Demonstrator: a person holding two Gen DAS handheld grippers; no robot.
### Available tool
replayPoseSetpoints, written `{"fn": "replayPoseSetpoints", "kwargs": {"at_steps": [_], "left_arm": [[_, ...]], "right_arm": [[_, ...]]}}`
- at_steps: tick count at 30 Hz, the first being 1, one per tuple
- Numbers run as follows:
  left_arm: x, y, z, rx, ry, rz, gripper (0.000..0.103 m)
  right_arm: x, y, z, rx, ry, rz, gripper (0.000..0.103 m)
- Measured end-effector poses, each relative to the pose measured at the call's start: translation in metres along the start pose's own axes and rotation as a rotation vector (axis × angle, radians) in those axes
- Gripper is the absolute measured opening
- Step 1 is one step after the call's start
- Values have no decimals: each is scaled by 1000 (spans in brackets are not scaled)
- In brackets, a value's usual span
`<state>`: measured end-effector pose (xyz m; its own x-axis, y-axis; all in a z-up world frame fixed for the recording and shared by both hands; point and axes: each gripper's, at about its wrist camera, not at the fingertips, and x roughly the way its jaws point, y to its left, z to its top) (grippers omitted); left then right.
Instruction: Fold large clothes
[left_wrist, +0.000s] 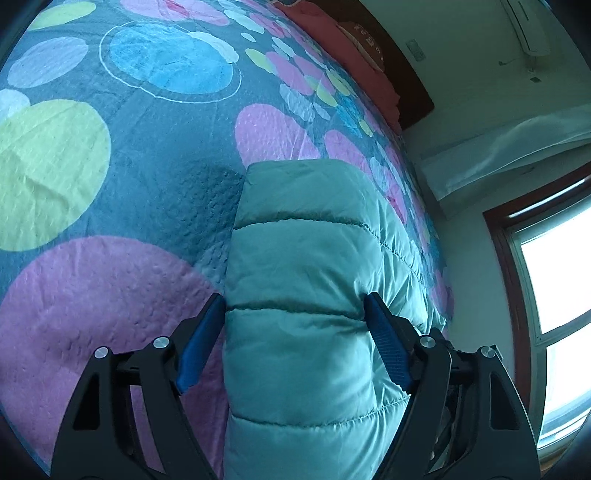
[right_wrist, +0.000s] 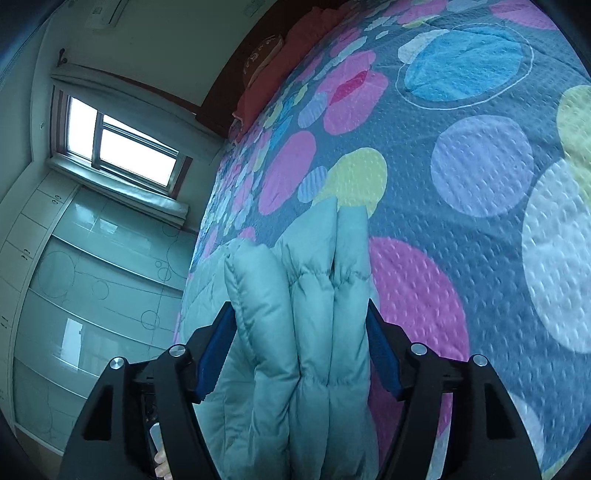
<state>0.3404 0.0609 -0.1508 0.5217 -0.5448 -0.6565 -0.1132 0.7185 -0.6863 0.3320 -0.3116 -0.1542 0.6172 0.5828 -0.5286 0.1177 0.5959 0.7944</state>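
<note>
A teal quilted puffer jacket (left_wrist: 303, 221) lies in a folded bundle on a bedspread (left_wrist: 110, 184) printed with coloured circles. My left gripper (left_wrist: 295, 299) straddles one padded fold of it. The blue pads (left_wrist: 201, 343) stand wide and only brush the fabric's sides, so the gripper is open. In the right wrist view the jacket (right_wrist: 321, 240) shows as several stacked layers on the bedspread (right_wrist: 480, 147). My right gripper (right_wrist: 300, 306) is open around that stack, its pads (right_wrist: 382, 354) just beside the cloth.
A red pillow (left_wrist: 343, 55) (right_wrist: 280, 62) lies at the head of the bed against a dark headboard. The bed's edge runs beside the jacket, with a window (left_wrist: 554, 277) (right_wrist: 122, 147) and glossy wardrobe doors (right_wrist: 92, 277) beyond. A hand's fingers (right_wrist: 160, 465) show below.
</note>
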Motion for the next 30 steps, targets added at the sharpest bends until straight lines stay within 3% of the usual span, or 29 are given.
{"fn": "replayPoseSetpoints", "kwargs": {"at_steps": [3,4,7,13,24,27,30], "left_arm": [[6,-5,1,33,7,47,67],[9,-5,0,26,9,54,65],[16,-2,-2,1,11,65,63],[24,-5,-8,27,-14,111,58],[26,-9,-9,58,-15,113,58],[21,-8,-10,57,-11,98,61],[15,-6,-13,56,0,91,72]], "right_arm": [[6,-10,1,35,-2,-12,65],[8,-14,1,49,-1,-16,56],[12,-29,-2,96,12,17,42],[15,-35,-7,104,6,23,26],[18,-37,-10,100,9,38,22],[15,-38,-8,97,15,40,22],[8,-35,-8,82,12,27,32]]}}
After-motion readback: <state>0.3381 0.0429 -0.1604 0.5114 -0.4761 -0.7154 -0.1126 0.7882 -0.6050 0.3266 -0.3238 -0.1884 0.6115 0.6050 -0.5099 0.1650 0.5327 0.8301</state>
